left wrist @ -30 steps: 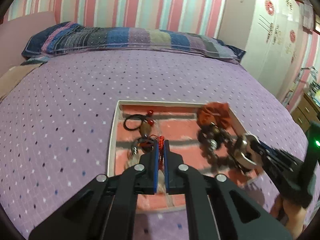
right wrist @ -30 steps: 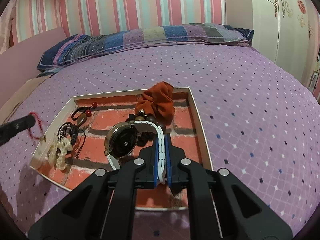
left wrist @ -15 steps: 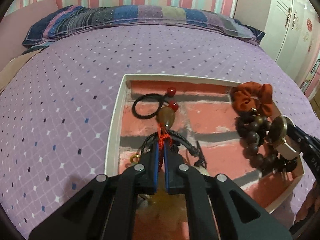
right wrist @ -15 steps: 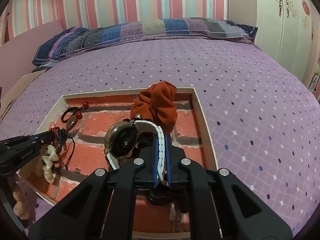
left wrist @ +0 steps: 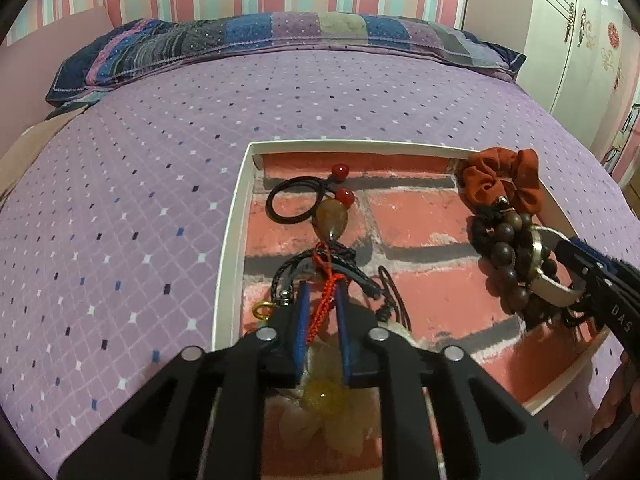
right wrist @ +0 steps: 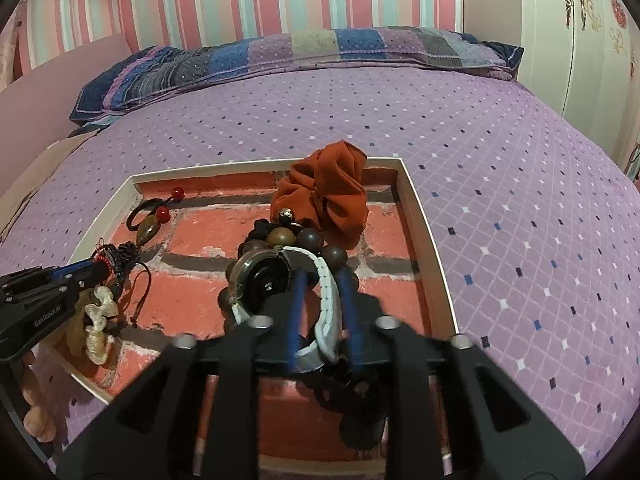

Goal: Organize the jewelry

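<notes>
Blue pads line both grippers, and on each the fingers stand parted. The left gripper [left wrist: 321, 300], low in the middle of the left wrist view, has a red braided cord [left wrist: 325, 307] running up the gap between its pads; whether the pads touch it cannot be told. That cord leads up to an amber stone pendant [left wrist: 330, 218], which lies against a black hair tie with red beads [left wrist: 301, 200]. Dark braided cords [left wrist: 320, 270] curl just ahead of the fingertips, and a pale yellow flower piece [left wrist: 326, 398] shows below the gripper. The right gripper [right wrist: 325, 286], low centre in the right wrist view, straddles the white strap of a watch [right wrist: 262, 280] with space on both sides, the watch's round back facing the camera. The watch rests on a wooden bead bracelet [right wrist: 310, 239], and an orange scrunchie [right wrist: 326, 192] sits just beyond, toward the upper right corner of the tray. Everything lies in a white-rimmed tray [right wrist: 416, 216] with a red brick-pattern floor, set on a purple dotted bedspread [right wrist: 500, 152]. A patchwork pillow [right wrist: 304, 50] runs across the top of the frame.
</notes>
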A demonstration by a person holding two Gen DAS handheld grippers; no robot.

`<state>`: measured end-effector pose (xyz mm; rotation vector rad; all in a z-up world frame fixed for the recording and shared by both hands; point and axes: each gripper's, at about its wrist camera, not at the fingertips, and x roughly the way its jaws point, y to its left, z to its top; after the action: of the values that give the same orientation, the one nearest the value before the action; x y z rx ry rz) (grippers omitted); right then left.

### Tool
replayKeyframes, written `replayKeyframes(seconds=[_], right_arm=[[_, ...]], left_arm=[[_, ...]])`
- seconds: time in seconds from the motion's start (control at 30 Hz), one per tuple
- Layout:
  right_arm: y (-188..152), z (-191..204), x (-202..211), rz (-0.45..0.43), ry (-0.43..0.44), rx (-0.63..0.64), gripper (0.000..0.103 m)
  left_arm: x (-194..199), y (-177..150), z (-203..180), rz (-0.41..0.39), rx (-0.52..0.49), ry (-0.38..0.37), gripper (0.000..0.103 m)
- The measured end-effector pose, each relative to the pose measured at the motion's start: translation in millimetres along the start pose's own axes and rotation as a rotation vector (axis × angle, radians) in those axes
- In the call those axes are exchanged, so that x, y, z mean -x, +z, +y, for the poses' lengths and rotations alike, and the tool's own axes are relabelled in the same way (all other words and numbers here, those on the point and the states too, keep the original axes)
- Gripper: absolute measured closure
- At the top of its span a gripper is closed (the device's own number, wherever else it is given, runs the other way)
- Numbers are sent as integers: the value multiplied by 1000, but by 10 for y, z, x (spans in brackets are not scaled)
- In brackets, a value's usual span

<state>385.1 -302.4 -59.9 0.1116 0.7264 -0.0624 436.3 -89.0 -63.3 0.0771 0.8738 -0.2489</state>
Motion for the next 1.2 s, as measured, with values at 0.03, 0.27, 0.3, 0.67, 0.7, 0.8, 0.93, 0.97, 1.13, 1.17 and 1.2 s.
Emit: replayKeyframes(seconds=[0.03,0.27,0.3,0.67,0.7,0.8,0.93,0.97,1.13,1.17,1.2], right_arm=[[5,0,44,-10,4,1,59],[-42,22,530,-61,18,32,25],[-79,15,675,-75,15,32,15],[-735,59,1920,-114,4,13,4],[-824,76,2010,-120,-2,17,4],[-1045,118,2203,-135,-31,30,4],[-1301,118,2354,-125,-52,25,4],[-1360,106,2394,-133,-52,19,4],[-1439,119,2508,-160,-65,-5,4],[-1450,144,2535,-169,-72,6,4],[-1461,168,2560,-179,-80,19,4]], left_arm=[[42,-22,-3,-2,-2,-6,72],[510,-235,-18,-25,-20,13,41],[630,-284,-7,-29,-20,14,38],[2038,-1010,-57,-188,24,121,4],[2107,-1074,-56,-194,31,120,4],[2337,-1359,-73,-209,68,126,4],[2466,-1647,-91,-190,92,129,4],[2489,-1724,-95,-192,98,125,4],[2536,-1854,-162,-204,79,150,4],[2541,-1849,-165,-205,80,144,4],[2549,-1851,-162,-206,83,140,4]])
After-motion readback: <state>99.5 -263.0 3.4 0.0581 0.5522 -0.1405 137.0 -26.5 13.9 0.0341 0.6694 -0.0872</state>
